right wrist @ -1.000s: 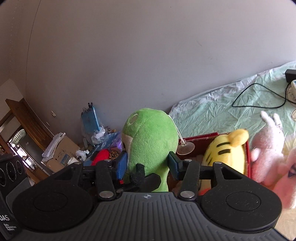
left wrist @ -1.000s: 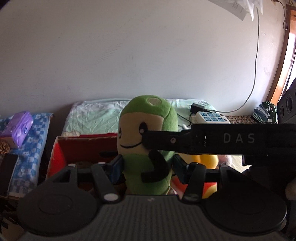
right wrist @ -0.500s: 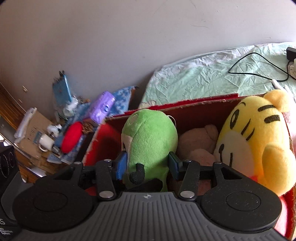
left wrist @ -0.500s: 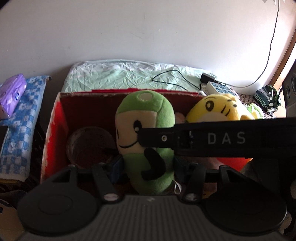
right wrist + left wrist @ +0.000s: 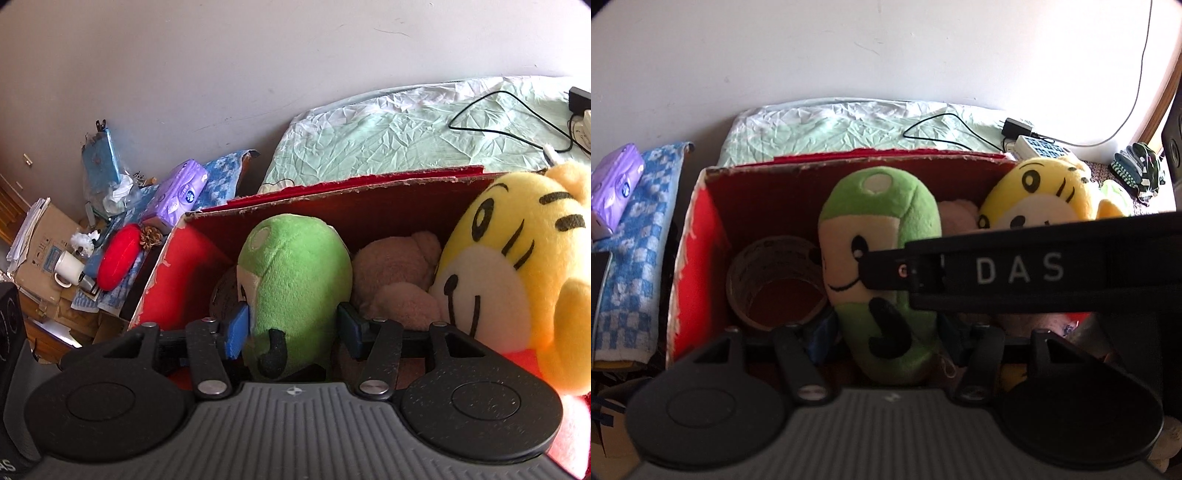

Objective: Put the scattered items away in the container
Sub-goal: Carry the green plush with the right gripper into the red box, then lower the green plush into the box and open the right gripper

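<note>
A green plush toy (image 5: 879,229) stands upright inside the red cardboard box (image 5: 698,258), between a roll of tape (image 5: 775,280) and a beige plush (image 5: 956,214). My left gripper (image 5: 882,332) straddles its lower body; the jaws are opening and a dark gap shows beside each pad. A black housing marked DAS (image 5: 1015,269) crosses in front from the right. In the right wrist view my right gripper (image 5: 295,328) flanks the same green plush (image 5: 295,266), jaws opening, the right pad clear of the fur. A yellow tiger plush (image 5: 517,266) fills the box's right side.
Behind the box lies a wrinkled pale green sheet (image 5: 849,122) with a black cable (image 5: 942,125) and a power strip (image 5: 1038,147). To the left are a blue checked towel (image 5: 639,221), a purple tissue pack (image 5: 184,192), a red pouch (image 5: 118,258) and a white mug (image 5: 68,267).
Both grippers came down with the green plush into the red box and tilted downward. Since half a second ago both pairs of jaws have widened around it.
</note>
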`<state>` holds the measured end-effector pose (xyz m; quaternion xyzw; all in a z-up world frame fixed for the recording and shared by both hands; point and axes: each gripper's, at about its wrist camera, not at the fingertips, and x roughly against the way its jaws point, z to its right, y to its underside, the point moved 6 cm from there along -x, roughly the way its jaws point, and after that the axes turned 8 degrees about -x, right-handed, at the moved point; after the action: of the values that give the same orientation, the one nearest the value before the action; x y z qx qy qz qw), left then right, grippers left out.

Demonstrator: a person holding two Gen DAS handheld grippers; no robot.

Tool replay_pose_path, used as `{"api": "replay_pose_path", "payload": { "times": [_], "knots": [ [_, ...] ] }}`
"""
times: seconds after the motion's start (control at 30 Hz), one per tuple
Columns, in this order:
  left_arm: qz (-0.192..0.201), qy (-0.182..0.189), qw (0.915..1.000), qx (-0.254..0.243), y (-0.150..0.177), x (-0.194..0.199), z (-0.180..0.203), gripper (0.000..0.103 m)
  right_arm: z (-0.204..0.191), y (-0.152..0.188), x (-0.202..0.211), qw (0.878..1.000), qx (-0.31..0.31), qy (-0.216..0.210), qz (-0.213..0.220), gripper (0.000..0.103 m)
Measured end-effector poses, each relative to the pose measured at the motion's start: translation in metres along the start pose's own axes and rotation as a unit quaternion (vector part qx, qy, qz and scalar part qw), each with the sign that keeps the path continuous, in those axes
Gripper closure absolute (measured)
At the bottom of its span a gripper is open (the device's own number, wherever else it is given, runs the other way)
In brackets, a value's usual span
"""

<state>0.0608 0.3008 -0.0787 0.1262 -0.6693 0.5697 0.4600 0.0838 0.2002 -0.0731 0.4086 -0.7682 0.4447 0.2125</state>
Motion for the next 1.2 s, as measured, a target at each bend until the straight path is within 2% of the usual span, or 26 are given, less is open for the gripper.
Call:
{"api": "replay_pose_path", "payload": {
  "times": [0.17,0.4,0.93,1.2],
  "knots": [
    [0.004,-0.005,1.0,-0.006,-0.001,0.003,-0.002,0.038,0.001,0.002,0.003,1.0,-0.007,0.0,0.007,0.047],
    [0.012,-0.013,0.9998,-0.01,0.0,0.005,-0.003,0.024,-0.002,0.003,0.013,0.999,-0.007,0.012,0.029,0.045],
    [0.036,-0.016,0.9988,-0.03,0.002,0.021,0.011,0.021,0.0,0.005,0.028,0.997,-0.018,0.031,0.063,0.047],
    [0.032,-0.022,0.9991,-0.019,0.002,0.021,0.009,0.015,-0.001,0.006,0.034,0.997,-0.01,0.035,0.072,0.048]
  ]
}}
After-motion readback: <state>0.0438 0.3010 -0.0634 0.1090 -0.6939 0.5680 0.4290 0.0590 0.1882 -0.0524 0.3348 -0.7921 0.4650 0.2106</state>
